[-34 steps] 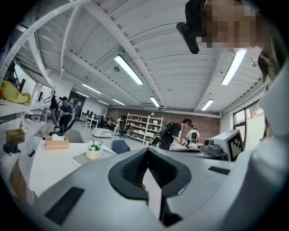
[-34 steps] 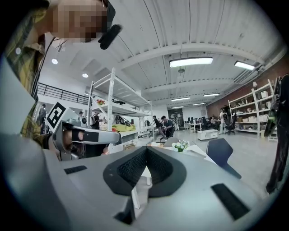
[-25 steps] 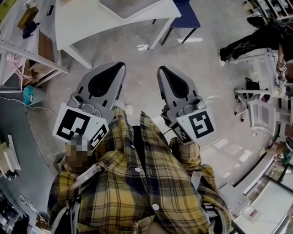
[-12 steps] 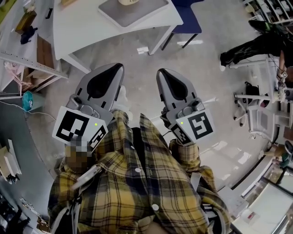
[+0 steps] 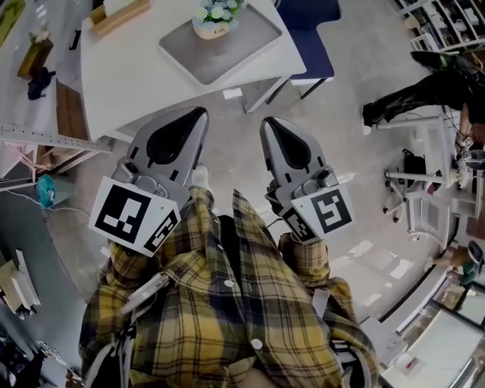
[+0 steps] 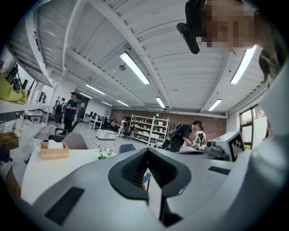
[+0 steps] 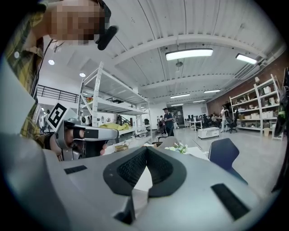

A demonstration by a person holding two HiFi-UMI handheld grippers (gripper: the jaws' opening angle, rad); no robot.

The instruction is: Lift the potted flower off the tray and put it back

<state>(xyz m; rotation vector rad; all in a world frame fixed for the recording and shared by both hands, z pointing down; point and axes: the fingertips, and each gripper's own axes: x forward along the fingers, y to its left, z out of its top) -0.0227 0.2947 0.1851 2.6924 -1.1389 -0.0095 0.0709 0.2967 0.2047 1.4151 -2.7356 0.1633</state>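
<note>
On the tray (image 5: 231, 53), potted flower (image 5: 214, 15) stands upright.

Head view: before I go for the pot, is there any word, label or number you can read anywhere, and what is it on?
No text is legible in any view.
Potted flower: small dark mark on the pot's front, too small to read.
Left cube, on the left gripper: square marker pattern, no words.
Right cube, on the right gripper: square marker pattern, no words.
</note>
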